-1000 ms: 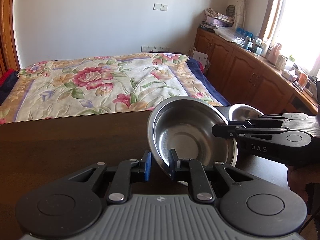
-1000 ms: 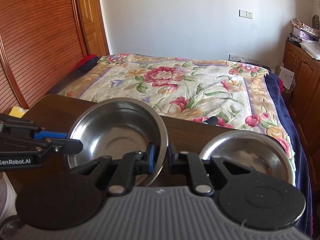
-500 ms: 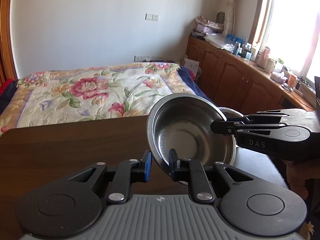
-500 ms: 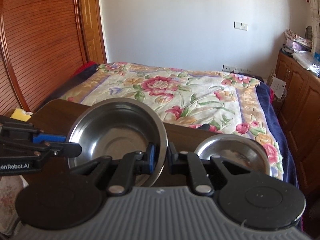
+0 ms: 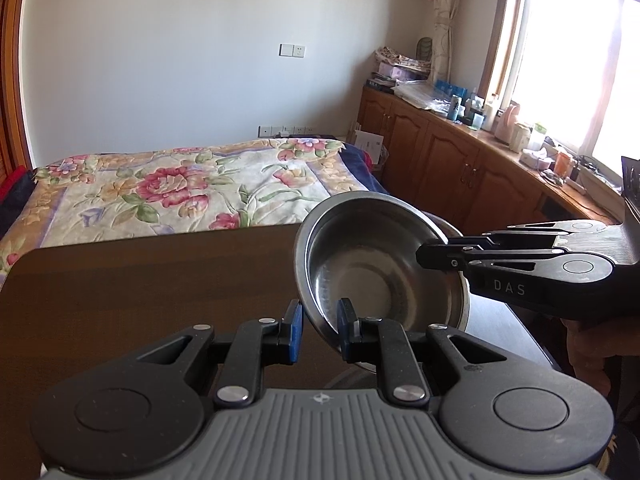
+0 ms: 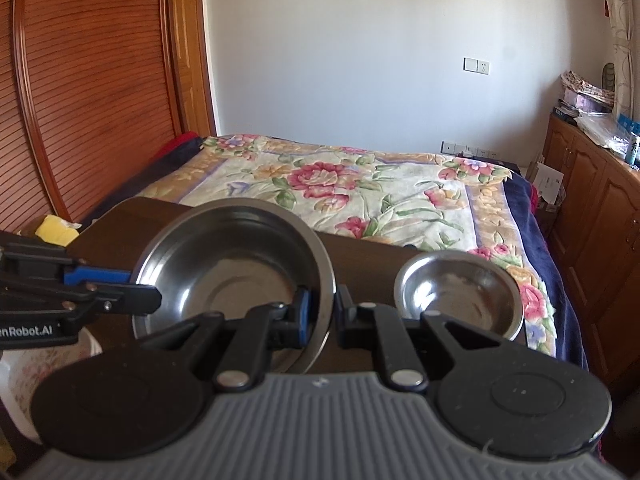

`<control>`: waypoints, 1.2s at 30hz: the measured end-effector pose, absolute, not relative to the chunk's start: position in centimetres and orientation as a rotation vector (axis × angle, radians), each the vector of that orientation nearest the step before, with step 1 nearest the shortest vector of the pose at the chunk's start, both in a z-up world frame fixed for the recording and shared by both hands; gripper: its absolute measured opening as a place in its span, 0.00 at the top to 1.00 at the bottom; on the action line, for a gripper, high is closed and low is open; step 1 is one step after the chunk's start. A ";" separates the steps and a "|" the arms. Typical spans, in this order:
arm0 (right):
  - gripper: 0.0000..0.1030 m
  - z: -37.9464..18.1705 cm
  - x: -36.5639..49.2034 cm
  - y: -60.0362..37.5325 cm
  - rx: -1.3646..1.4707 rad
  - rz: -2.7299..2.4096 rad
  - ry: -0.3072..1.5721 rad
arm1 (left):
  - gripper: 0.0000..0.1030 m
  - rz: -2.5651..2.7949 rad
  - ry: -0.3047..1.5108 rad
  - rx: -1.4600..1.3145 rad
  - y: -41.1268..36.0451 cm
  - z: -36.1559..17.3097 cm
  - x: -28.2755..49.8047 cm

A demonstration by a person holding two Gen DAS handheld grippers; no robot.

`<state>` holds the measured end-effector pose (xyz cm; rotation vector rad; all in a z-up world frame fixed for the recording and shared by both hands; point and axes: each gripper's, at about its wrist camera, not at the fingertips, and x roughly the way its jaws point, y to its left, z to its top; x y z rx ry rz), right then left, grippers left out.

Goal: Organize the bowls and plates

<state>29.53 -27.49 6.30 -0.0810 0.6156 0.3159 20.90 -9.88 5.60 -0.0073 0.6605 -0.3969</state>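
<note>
Since a second ago the large steel bowl [image 5: 384, 268] has been lifted higher and away from the bed, so more of the dark wooden table [image 5: 152, 280] shows beneath it and the small steel bowl [image 6: 460, 292] looks farther off.

Nearest in the left wrist view, the left tongs [image 5: 318, 330] pinch the near rim of the large bowl, one finger outside the wall and one inside. The bowl hangs tilted above the right part of the table, its open side toward the camera. The right tongs [image 5: 424, 258] come in from the right and grip the opposite rim. Part of a hand [image 5: 588, 340] shows below their handle.

In the right wrist view, the right tongs [image 6: 322, 314] are likewise closed on the large bowl's rim, a blue pad inside and a black finger outside. The left tongs [image 6: 132, 288] reach in from the left edge and hold the far rim. The small bowl sits upright on the table, to the right of the large one and apart from it.

Beyond the table lies a bed with a floral quilt [image 5: 180, 188]. Wooden cabinets [image 5: 460, 168] with cluttered tops run under a bright window [image 5: 572, 72] along the right wall. A slatted wooden wardrobe door [image 6: 92, 80] stands at the left.
</note>
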 end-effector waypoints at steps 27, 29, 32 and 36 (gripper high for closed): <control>0.85 4.7 22.0 -26.8 -0.114 0.346 0.602 | 0.81 -0.409 0.660 -0.021 -9.0 3.1 12.0; 0.85 4.2 21.7 -26.6 -0.127 0.355 0.614 | 0.81 -0.401 0.651 -0.016 -8.9 2.6 11.5; 0.85 3.7 21.0 -26.5 -0.138 0.354 0.617 | 0.81 -0.403 0.662 -0.024 -8.8 1.9 11.1; 0.85 3.5 20.6 -26.4 -0.143 0.357 0.618 | 0.81 -0.407 0.665 -0.016 -8.8 1.4 10.5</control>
